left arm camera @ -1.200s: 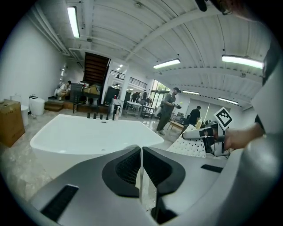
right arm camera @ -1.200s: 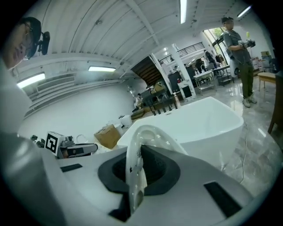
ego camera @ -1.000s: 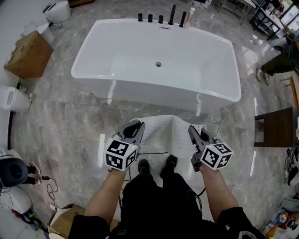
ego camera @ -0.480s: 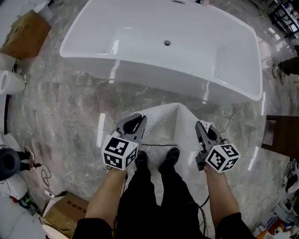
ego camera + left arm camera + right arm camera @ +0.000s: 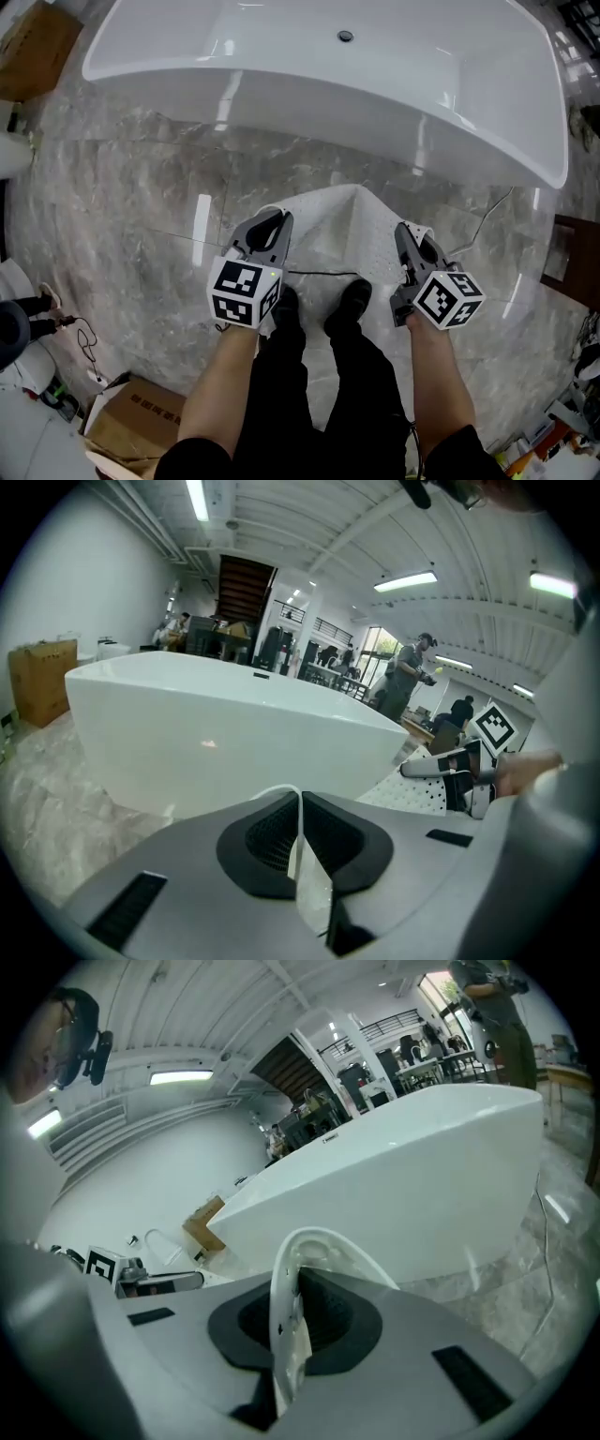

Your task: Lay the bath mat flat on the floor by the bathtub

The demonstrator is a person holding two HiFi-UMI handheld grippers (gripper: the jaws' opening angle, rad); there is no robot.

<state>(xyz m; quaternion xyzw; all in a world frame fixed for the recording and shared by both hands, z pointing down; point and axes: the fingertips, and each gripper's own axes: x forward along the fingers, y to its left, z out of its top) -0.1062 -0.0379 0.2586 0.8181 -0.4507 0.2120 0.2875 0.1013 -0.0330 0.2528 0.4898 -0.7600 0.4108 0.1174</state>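
Observation:
A white perforated bath mat (image 5: 337, 234) hangs between my two grippers above the marble floor, in front of the white bathtub (image 5: 319, 66). My left gripper (image 5: 269, 221) is shut on the mat's left edge (image 5: 298, 855), which shows pinched between the pads. My right gripper (image 5: 412, 236) is shut on the mat's right edge (image 5: 286, 1335), whose rim curls up over the jaws. The mat's middle bulges upward toward the tub. In the left gripper view the mat (image 5: 412, 794) stretches across to the right gripper (image 5: 450, 766).
The person's black shoes (image 5: 319, 309) stand under the mat's near edge, with a thin black cable (image 5: 319, 274) running across it. A cardboard box (image 5: 131, 431) lies at the lower left, a dark wooden piece of furniture (image 5: 577, 258) at the right. People stand in the far background.
The head view has tilted down and moved closer to the tub, so the tub's taps have left the frame. Both grippers keep their hold on the mat.

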